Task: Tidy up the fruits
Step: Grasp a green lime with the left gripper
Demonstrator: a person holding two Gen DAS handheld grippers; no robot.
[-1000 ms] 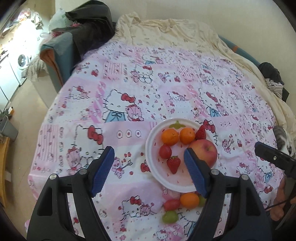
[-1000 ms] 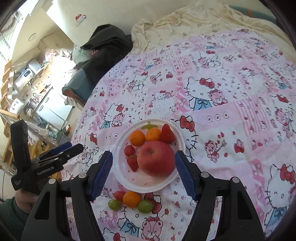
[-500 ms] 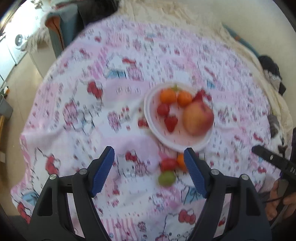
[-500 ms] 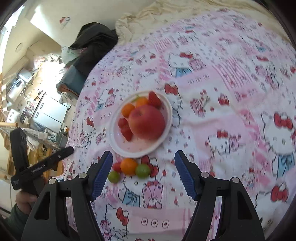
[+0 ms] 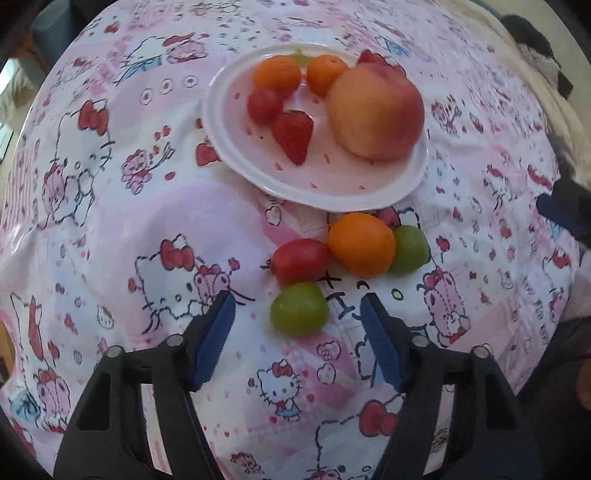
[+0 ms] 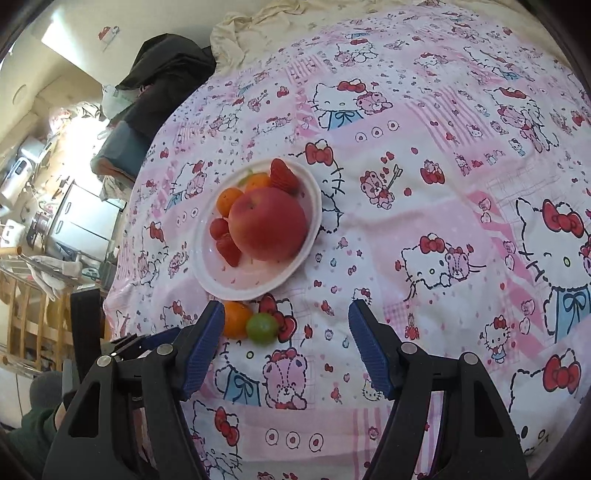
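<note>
A: Left claw [image 5: 295, 317] points down over a pink cartoon-print sheet [image 5: 110, 221], jaws closing, a green fruit [image 5: 299, 309] lying between the blue pads [image 5: 212, 341] with gaps on both sides. Nothing is gripped.

B: And around that fruit?

A: A red tomato [image 5: 301, 259] sits just above it, touching. An orange [image 5: 361, 244] rests against the tomato's right side, and a second green fruit [image 5: 410, 250] tucks in on the orange's right. All four lie on the sheet, just below the plate [image 5: 229, 147].

B: What is on the plate?

A: A big apple [image 5: 376, 112] on the right half, a strawberry [image 5: 293, 134] at centre, a small red tomato [image 5: 264, 104] beside it, two oranges [image 5: 277, 75] along the far rim. A second strawberry [image 5: 373, 59] peeks out behind the apple.

B: The right claw?

A: The right claw [image 6: 286, 347] hangs open and empty above the sheet, pads well apart. From its camera the plate [image 6: 314, 199] lies ahead and left, apple [image 6: 267, 223] filling the middle. The loose orange [image 6: 236, 319] and one green fruit [image 6: 261, 328] sit just beyond its left pad; the pad hides the rest of that cluster.

B: Anything else in frame?

A: The left gripper's black body shows at the lower left of the right view, held in a hand [image 6: 61, 415] with a dark green sleeve [image 6: 27, 446]. A cream blanket [image 6: 251, 33] bunches at the sheet's far edge, next to a dark bundle [image 6: 166, 66].
</note>
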